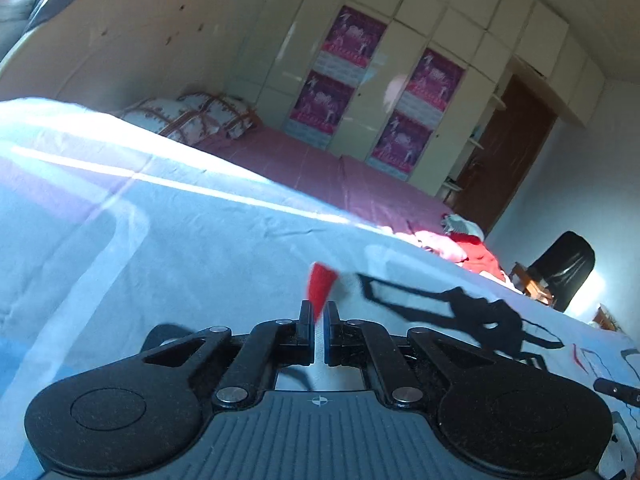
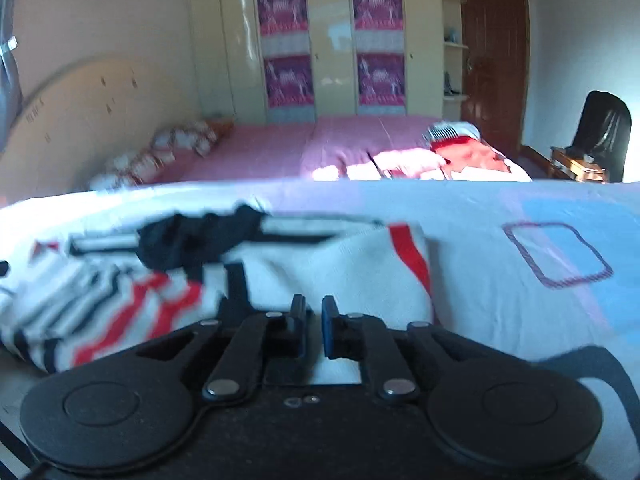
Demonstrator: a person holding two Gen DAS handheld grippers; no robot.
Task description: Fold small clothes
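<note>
Both tools low over the bed, garment under them.
My left tool [image 1: 319,314] pinches a red-tipped fold; right tool [image 2: 313,312] nearly clenched, grip unclear. White garment [image 2: 328,276], red and black stripes, lies rumpled on the pale blue bedsheet [image 2: 500,320].

We see the left gripper [image 1: 319,320] as matt black plastic, faintly grainy and dusty, with dull silver metal pivot pins; its base is ribbed grey plastic. The right gripper [image 2: 313,322] shares that matt black plastic and metal pins. Between the left fingers sits soft white knit cloth with a red tip, the small garment [image 2: 224,280], smooth and printed in red and black. The bedsheet [image 1: 160,216] is matt woven cotton, lightly creased. The wardrobe [image 2: 332,40] doors look glossy, bearing shiny paper posters [image 2: 284,8]. The door [image 2: 494,40] is dark wood.
</note>
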